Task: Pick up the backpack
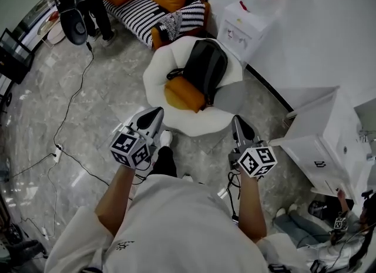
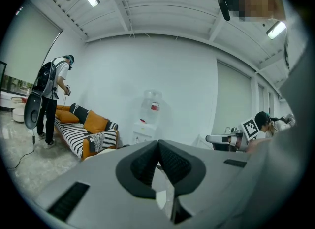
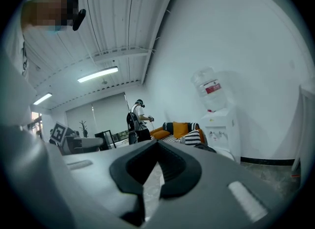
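Observation:
A black backpack lies on a round white chair, leaning over an orange cushion. My left gripper is held just short of the chair's near-left rim, its jaws shut with nothing between them. My right gripper hovers off the chair's near-right rim, also shut and holding nothing. Both point toward the chair and neither touches the backpack. In the left gripper view the shut jaws fill the lower frame. The same holds for the right gripper in its own view.
A water dispenser stands behind the chair and a striped sofa with orange cushions is at the far wall. A white cabinet is at the right. A standing person is far left, and a cable crosses the floor.

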Demonstrator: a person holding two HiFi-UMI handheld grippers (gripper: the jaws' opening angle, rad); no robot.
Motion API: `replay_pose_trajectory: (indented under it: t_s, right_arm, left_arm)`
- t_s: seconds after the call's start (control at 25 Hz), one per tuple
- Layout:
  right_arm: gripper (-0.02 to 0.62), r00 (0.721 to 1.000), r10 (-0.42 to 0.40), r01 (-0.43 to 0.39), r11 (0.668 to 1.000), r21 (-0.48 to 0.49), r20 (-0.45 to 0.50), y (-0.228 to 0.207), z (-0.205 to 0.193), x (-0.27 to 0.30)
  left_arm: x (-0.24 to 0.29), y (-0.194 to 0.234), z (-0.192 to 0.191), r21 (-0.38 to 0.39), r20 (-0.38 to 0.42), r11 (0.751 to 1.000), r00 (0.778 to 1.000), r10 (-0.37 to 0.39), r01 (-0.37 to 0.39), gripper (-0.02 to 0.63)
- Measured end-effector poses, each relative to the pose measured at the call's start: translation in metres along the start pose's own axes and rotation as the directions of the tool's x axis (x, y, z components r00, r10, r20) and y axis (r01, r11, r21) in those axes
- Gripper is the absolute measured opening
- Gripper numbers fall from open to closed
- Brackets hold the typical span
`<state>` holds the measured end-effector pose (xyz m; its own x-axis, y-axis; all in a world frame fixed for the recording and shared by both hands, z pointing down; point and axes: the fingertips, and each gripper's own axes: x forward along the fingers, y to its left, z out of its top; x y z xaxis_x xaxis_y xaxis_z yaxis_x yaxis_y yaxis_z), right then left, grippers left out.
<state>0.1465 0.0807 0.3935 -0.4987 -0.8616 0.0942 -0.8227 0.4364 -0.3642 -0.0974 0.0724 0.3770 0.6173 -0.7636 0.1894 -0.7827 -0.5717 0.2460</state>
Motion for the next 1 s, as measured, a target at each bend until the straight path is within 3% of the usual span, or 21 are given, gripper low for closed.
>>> replay_pose_trajectory:
  t_s: [0.44,1.0]
  right_arm:
    - [0.003,0.998,-0.065,0.065,0.998,0.000,-0.008,-0.020,0.019,0.095]
    - [0.003,0.984,-0.175,0.175,0.984,0.014,-0.019,-0.038,0.027,0.200]
  left_arm:
    - [0.085,0.078,0.031,-0.007,-0.063,0.996,0.994,-0.088,0.088,-0.004]
    - [0.179,0.169,0.042,-0.030,-0.152,0.975,0.964,-0.220,0.218,-0.005]
